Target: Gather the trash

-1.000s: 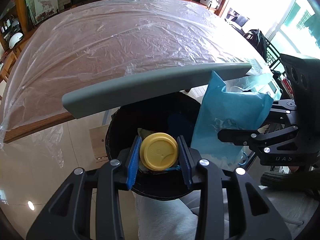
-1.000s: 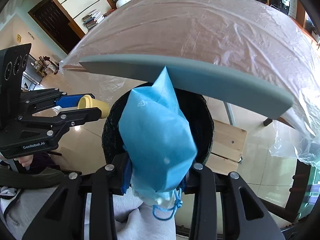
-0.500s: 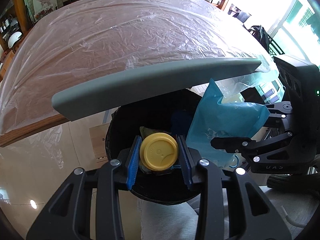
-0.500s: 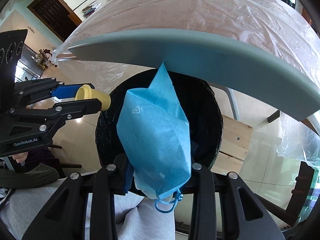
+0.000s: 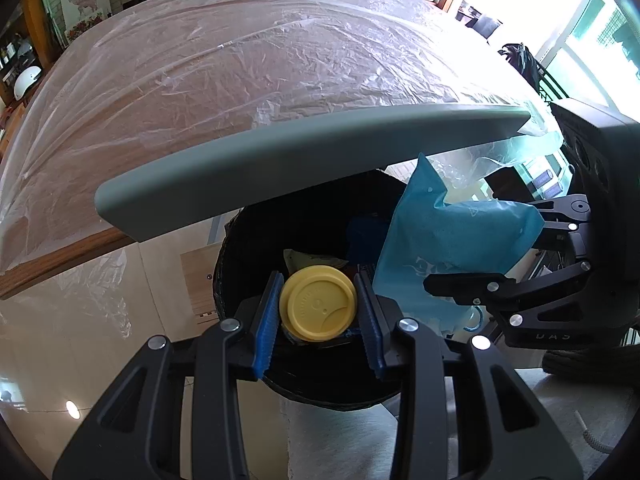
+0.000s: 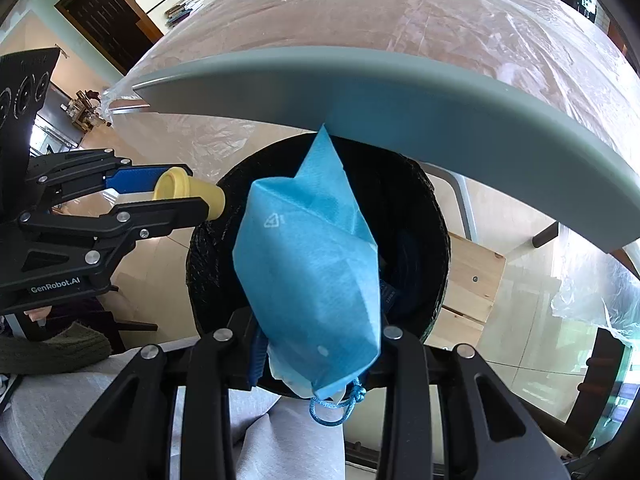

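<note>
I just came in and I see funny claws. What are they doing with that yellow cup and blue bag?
A person is tidying up trash with a grabber in each hand. The left tool is shut on a yellow cup, and the right tool is shut on a blue bag. Both hang over a black bin beside the table. Nothing has been dropped in yet.
</note>
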